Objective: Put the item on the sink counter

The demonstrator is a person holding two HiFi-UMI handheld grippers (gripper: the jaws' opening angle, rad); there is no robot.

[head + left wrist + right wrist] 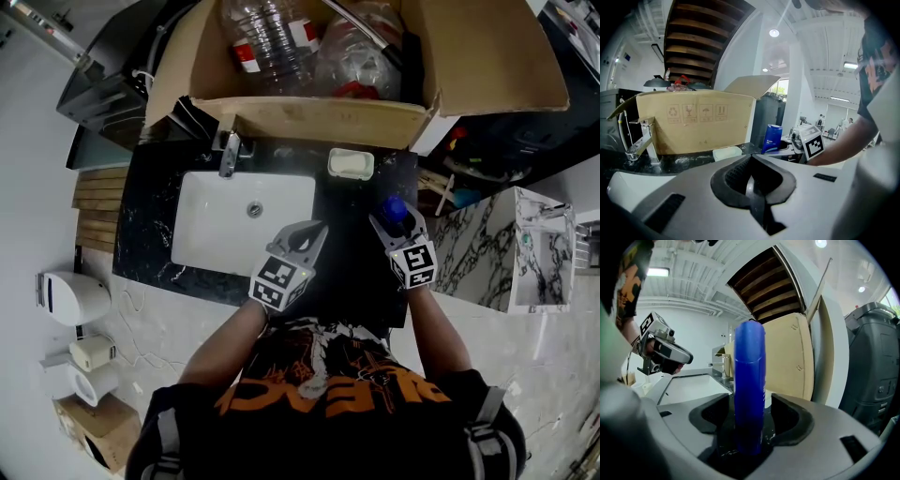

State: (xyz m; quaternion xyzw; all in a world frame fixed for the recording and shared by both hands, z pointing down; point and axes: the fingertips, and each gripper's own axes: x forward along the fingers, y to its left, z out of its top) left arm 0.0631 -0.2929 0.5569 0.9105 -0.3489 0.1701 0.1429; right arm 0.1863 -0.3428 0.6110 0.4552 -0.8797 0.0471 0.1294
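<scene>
Head view: cardboard box (328,117), soap dish (351,164), faucet (229,155) behind sink (225,230) on black table (361,272). Right gripper (397,223) jaws spread around blue bottle (749,380); left gripper (312,232) jaws pressed together.

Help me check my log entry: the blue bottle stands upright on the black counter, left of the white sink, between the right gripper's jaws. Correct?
No, one detail is off. The head view shows the blue bottle on the black counter right of the white sink, not left. It does stand upright between the jaws of the right gripper.
</scene>
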